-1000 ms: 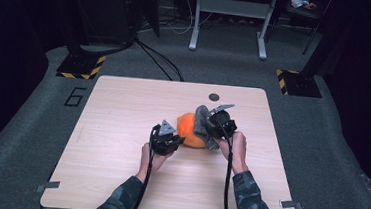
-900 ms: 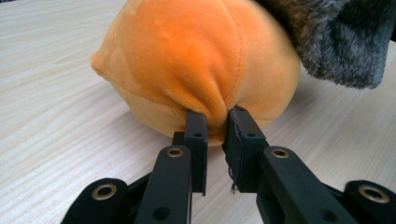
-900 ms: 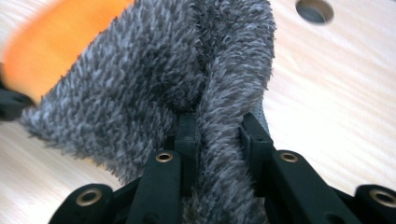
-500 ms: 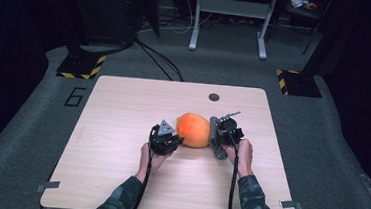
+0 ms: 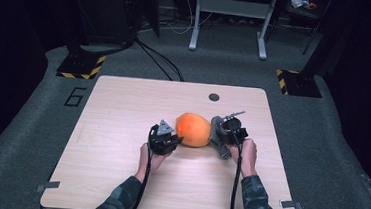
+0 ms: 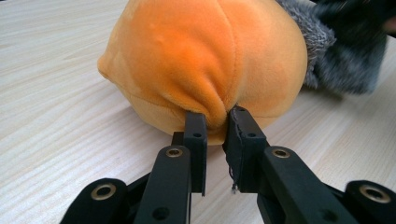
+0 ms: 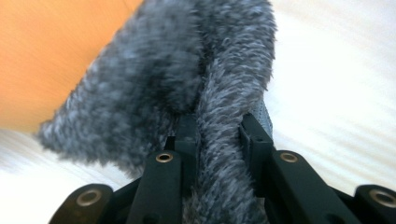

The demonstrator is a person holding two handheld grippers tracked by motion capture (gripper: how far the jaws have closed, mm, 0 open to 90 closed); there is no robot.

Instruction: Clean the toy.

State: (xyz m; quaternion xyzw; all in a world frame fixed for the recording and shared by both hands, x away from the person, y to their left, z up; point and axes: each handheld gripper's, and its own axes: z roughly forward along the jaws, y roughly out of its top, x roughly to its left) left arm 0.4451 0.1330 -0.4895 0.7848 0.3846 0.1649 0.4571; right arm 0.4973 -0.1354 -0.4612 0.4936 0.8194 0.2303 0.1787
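An orange plush ball [image 5: 193,129] lies on the wooden table [image 5: 123,109], with a grey furry piece [image 5: 217,132] attached at its right side. My left gripper [image 5: 170,141] sits at the ball's left and is shut on a pinch of the orange fabric [image 6: 215,119]. At the right, my right gripper [image 5: 223,133] is shut on the grey fur [image 7: 219,140], which runs down between its jaws. The orange plush [image 7: 56,51] fills the upper left of the right gripper view, blurred.
A small dark round mark [image 5: 214,97] sits near the table's far edge. Beyond the table stand a metal frame's legs [image 5: 229,27] and yellow-black striped bases [image 5: 81,68] on the grey floor. Bare tabletop spreads to the left and front.
The grey fur, earlier draped over the top of the orange ball, has been pulled down to its right side by my right gripper. The left gripper has stayed put.
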